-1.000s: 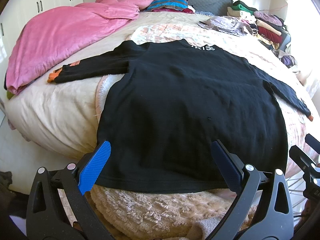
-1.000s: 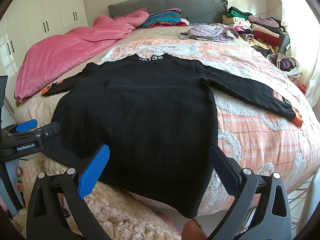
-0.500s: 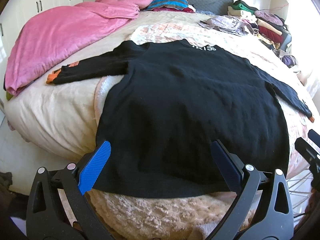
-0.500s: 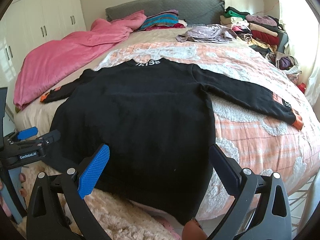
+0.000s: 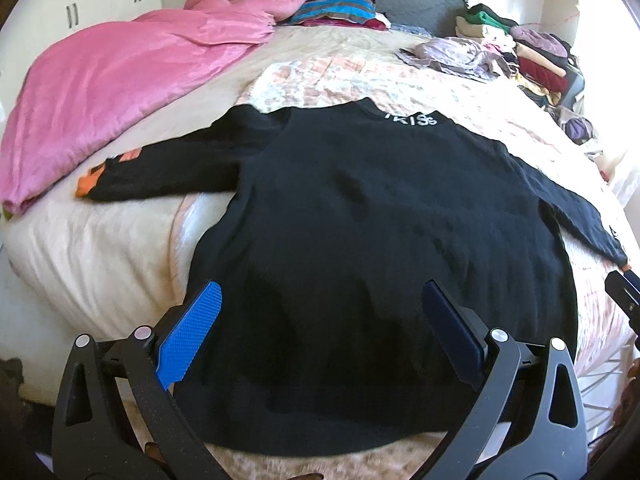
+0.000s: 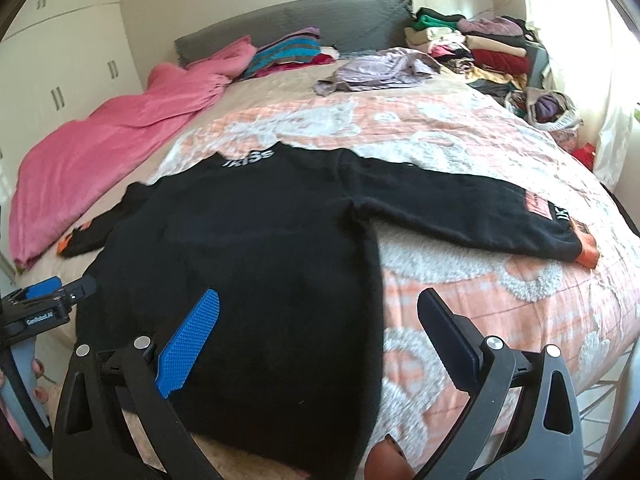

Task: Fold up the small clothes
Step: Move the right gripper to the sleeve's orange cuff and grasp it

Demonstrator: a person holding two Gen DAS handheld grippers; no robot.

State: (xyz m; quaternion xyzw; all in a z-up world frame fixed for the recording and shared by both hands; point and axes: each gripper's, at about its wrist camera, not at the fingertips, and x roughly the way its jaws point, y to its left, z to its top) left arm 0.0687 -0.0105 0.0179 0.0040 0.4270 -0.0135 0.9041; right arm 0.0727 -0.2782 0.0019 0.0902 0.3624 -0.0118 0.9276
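My left gripper (image 5: 320,328) has its jaws spread wide, holding nothing, above the hem of the black sweater (image 5: 360,240). My right gripper (image 6: 318,328) is likewise spread and empty, over the hem's right corner. The sweater lies flat on the bed (image 6: 500,300), sleeves out, beside a pink blanket (image 5: 100,92).

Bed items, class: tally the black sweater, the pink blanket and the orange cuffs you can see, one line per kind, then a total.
Black sweater: 1
Pink blanket: 1
Orange cuffs: 2
Total: 4
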